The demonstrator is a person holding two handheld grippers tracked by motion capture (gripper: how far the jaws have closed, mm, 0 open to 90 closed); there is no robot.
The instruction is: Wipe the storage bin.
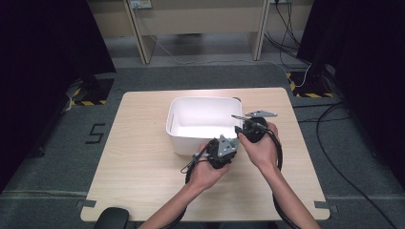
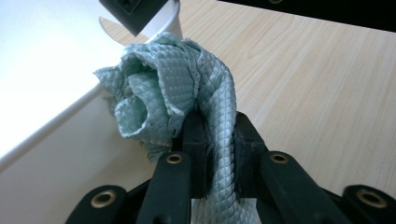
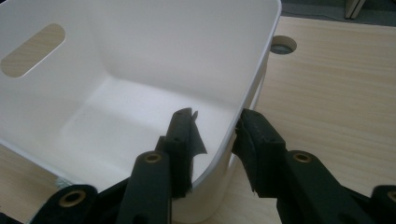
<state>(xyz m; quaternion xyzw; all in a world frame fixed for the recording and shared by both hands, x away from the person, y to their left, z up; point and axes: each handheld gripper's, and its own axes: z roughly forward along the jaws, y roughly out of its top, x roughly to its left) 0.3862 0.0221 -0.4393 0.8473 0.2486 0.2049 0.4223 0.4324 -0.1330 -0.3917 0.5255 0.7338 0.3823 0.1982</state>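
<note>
A light green quilted cloth (image 2: 163, 79) bunches up above my left gripper (image 2: 219, 126), whose black jaws are shut on a twisted strand of it. The bundle hangs just outside the near wall of a white plastic bin (image 2: 56, 154). From above, the left gripper (image 1: 224, 143) sits at the bin's near right corner, the bin (image 1: 172, 119) standing mid-table. My right gripper (image 3: 217, 123) straddles the bin's right wall (image 3: 252, 79) near that corner, one jaw inside and one outside. The outer pad meets the rim; a gap shows at the inner pad. I see nothing lying inside the bin.
The bin stands on a light wooden table (image 1: 143, 162) with bare wood to the left and front. A round cable hole (image 3: 283, 44) lies just behind the bin. A dark rounded object (image 1: 112, 218) sits at the table's front edge. Cables run over the floor at the right.
</note>
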